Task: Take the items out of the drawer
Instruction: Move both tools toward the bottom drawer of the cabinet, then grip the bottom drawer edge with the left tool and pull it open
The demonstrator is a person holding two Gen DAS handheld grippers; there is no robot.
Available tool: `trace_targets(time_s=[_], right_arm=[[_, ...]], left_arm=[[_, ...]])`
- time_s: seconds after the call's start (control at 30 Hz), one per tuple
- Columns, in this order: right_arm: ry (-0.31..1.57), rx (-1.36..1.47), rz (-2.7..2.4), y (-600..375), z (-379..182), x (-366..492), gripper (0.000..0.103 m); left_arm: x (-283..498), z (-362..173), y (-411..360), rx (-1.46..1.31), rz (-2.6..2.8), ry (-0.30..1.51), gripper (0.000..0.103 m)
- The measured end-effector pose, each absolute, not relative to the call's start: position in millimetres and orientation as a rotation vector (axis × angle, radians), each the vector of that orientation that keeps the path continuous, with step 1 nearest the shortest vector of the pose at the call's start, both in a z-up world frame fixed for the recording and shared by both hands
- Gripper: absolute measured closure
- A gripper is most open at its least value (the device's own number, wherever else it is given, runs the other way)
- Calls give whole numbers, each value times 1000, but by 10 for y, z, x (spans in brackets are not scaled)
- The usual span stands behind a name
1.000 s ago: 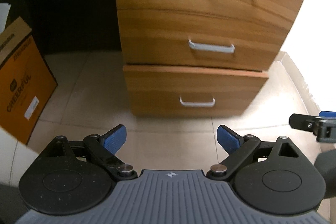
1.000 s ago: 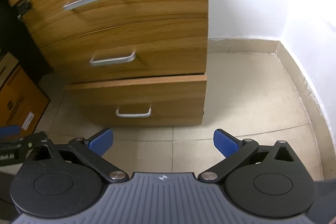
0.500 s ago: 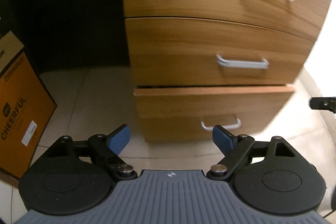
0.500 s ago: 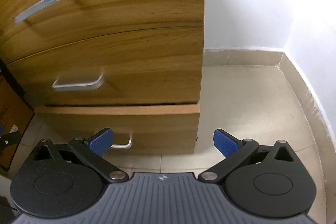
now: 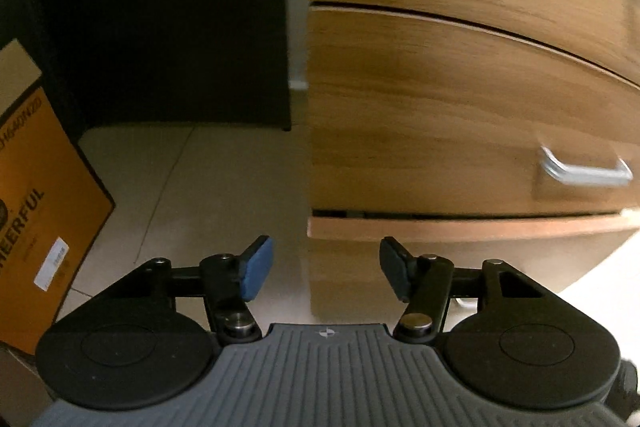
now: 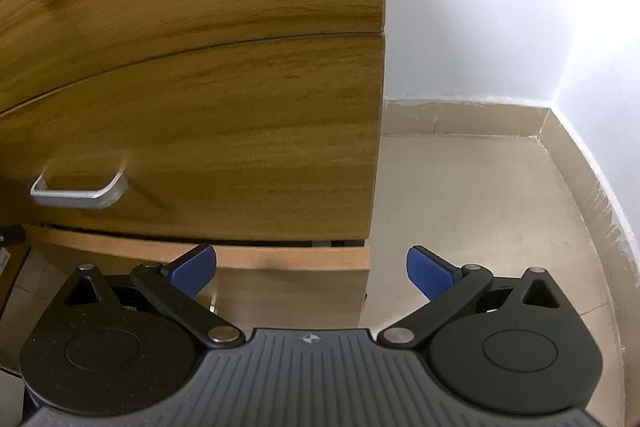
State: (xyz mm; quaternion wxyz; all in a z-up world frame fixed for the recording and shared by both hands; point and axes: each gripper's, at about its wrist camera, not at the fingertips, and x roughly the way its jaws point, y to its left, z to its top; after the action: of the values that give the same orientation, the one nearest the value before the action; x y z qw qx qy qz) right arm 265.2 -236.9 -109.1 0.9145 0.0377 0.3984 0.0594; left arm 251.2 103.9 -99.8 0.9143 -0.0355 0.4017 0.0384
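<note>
Cabinet: the wooden three-drawer cabinet with a brown grain finish (image 5: 460, 99) filled most of both views and stood on the beige tiled floor (image 6: 480, 195), beside the white wall (image 6: 480, 7).
Middle drawer: the closed middle drawer front (image 6: 240, 131) carried a curved silver metal handle (image 6: 78, 193); the same handle appeared blurred at the right of the left wrist view (image 5: 584, 171).
Bottom drawer: the partly pulled-out bottom drawer (image 5: 460, 229) jutted forward of the drawers above, its top edge showing as a lighter wooden strip (image 6: 280, 257); a dark gap lay between it and the middle drawer. Its contents were hidden.
Box: the orange cardboard box with black lettering (image 5: 44, 211) leaned at the left, well apart from the cabinet.
Left gripper: the black two-finger left gripper with blue pads (image 5: 326, 271) was spread moderately wide and held nothing; it sat just in front of the bottom drawer's left corner. Whether it touched the wood could not be told.
Right gripper: the black right gripper with blue pads (image 6: 312, 273) was spread wide and empty, straddling the bottom drawer's right corner, with one pad (image 6: 194, 269) in front of the drawer face and the other over the floor.
</note>
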Motion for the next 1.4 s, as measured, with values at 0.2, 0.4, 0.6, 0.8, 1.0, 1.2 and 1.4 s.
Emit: trace_targets(time_s=[0.2, 0.4, 0.6, 0.8, 1.0, 1.2, 1.4], right_arm=[[806, 87, 128, -2340, -1132, 2731, 0], [823, 108, 150, -2362, -1232, 2807, 0], [867, 152, 169, -2396, -1319, 2866, 19], [897, 148, 175, -2379, -1298, 2844, 23], [925, 142, 167, -2314, -1263, 2710, 23], [1022, 108, 230, -2253, -1421, 2502, 46], [943, 101, 209, -2171, -1304, 2420, 46]], left_arm=[[2687, -1064, 1037, -80, 83, 823, 43], [2750, -1137, 1111, -147, 124, 816, 41], [2758, -1196, 1245, -247, 110, 837, 42], [2722, -1187, 1168, -247, 134, 843, 42], [2628, -1171, 1059, -246, 169, 838, 42], [2507, -1156, 986, -271, 164, 860, 43], [2497, -1074, 955, -254, 160, 858, 44]])
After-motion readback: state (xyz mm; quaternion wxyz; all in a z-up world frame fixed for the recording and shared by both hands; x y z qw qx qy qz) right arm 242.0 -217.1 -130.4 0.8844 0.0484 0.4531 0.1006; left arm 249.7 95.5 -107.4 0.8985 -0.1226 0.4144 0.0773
